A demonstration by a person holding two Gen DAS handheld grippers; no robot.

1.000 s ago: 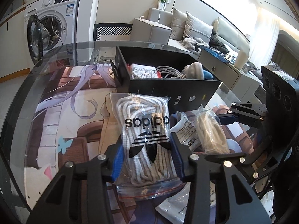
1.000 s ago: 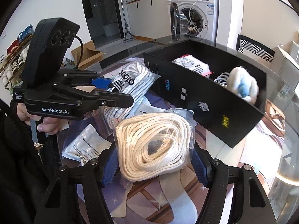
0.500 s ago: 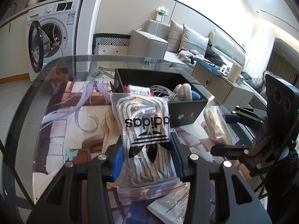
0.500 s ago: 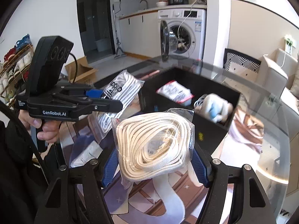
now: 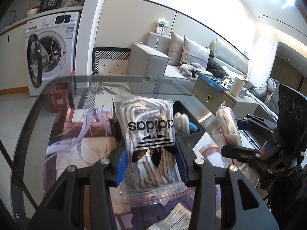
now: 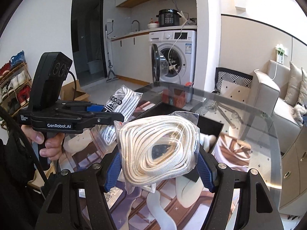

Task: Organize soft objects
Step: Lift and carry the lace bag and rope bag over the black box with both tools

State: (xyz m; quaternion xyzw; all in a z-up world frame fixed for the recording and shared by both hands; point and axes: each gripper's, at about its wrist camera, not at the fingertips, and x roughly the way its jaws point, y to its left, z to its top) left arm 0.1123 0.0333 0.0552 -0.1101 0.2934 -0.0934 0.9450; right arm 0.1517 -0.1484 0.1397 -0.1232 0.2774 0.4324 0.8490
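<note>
My left gripper (image 5: 150,164) is shut on a clear zip bag of grey-striped laces with a black logo (image 5: 149,140), held in the air over the glass table (image 5: 38,115). My right gripper (image 6: 160,164) is shut on a clear bag of coiled cream laces (image 6: 159,149), also lifted. Each gripper shows in the other's view: the right gripper (image 5: 239,132) with its cream bag (image 5: 228,120), and the left gripper (image 6: 107,115), held by a hand (image 6: 48,143), with the striped bag (image 6: 122,103). The black box (image 5: 191,122) lies below, behind the bags, with a white and blue soft thing (image 5: 184,122) in it.
White flat packets (image 5: 176,216) lie on the printed mat (image 5: 76,134) under the glass table's near part. A washing machine (image 5: 51,51) with its door open stands beyond the table, and a grey sofa (image 5: 172,57) and low cabinet (image 5: 220,97) to the right.
Both grippers have risen with their bags, which were near the table top a second ago. The black box and mat now sit lower and smaller in both views.
</note>
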